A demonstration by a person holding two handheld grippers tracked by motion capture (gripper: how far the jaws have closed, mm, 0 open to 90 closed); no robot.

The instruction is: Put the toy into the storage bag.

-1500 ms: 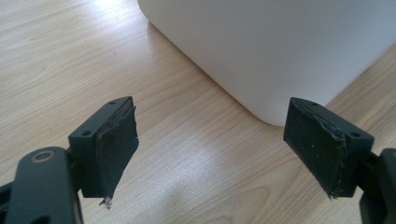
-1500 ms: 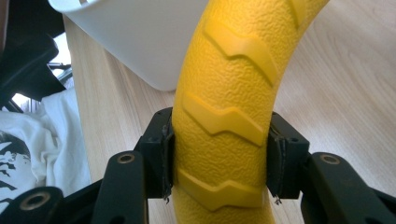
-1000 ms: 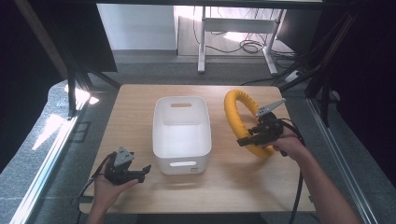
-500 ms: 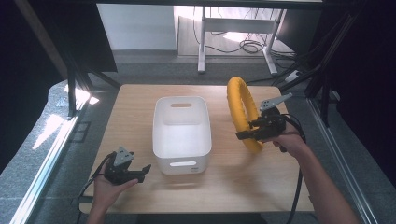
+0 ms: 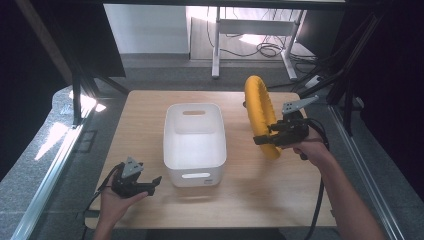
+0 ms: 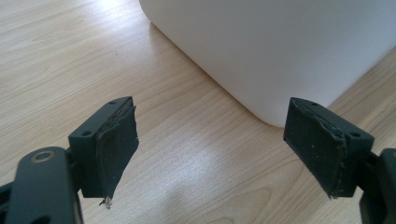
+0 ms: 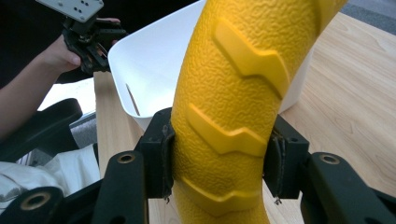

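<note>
The yellow ring is clamped upright between the pads of the right gripper, just beside the white bin; being gripped low, it could be tipped or twisted out if swung quickly

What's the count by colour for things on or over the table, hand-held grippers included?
White: 1, the bin
Yellow: 1, the ring, clamped upright in the right hand-held gripper
Black: 2, the right hand-held gripper and the left hand-held gripper, its jaws apart
Total: 4
</note>
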